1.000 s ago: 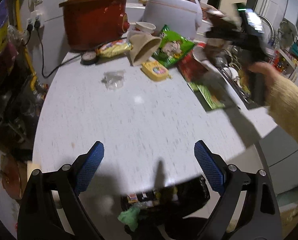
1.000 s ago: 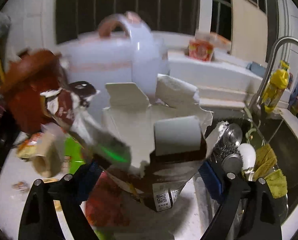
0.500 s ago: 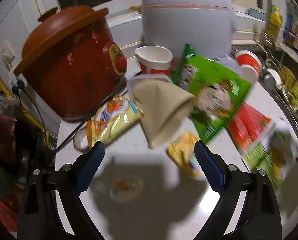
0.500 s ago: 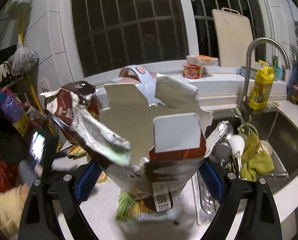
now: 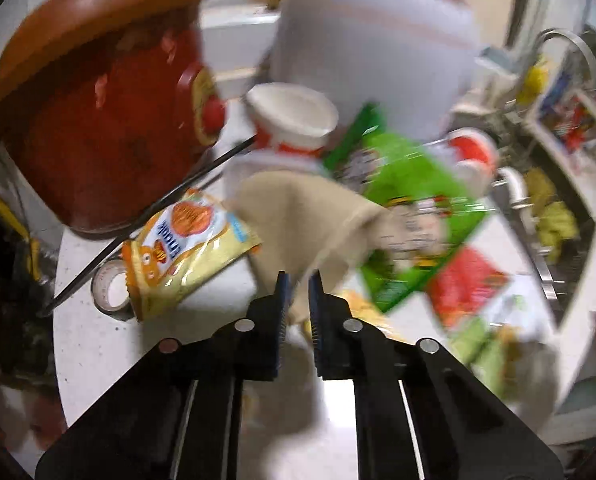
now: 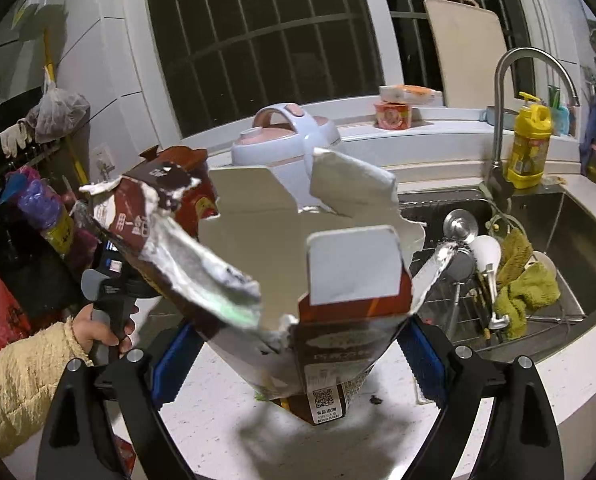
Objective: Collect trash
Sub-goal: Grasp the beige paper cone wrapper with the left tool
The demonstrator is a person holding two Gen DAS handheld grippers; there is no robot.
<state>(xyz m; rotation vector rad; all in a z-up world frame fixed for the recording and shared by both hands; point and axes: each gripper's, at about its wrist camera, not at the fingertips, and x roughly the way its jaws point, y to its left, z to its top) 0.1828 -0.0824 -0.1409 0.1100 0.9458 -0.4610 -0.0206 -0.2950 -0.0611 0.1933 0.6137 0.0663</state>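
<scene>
Left wrist view: blurred, seemingly cluttered white counter (image 5: 97,344) beside sink (image 5: 566,240).

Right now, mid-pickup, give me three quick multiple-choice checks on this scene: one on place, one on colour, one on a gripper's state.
1. The yellow soap bottle stands:
A. beside the faucet
B. on the cooker
C. on the floor

2. The big pot beside the white rice cooker is:
A. blue
B. red
C. green

3. The left gripper is:
A. wide open
B. out of view
C. closed on the beige cup

Answers: 1 A, it sits by the faucet at the sink's edge. 2 B, its body is red. 3 C, its fingers pinch the beige cup.
</scene>
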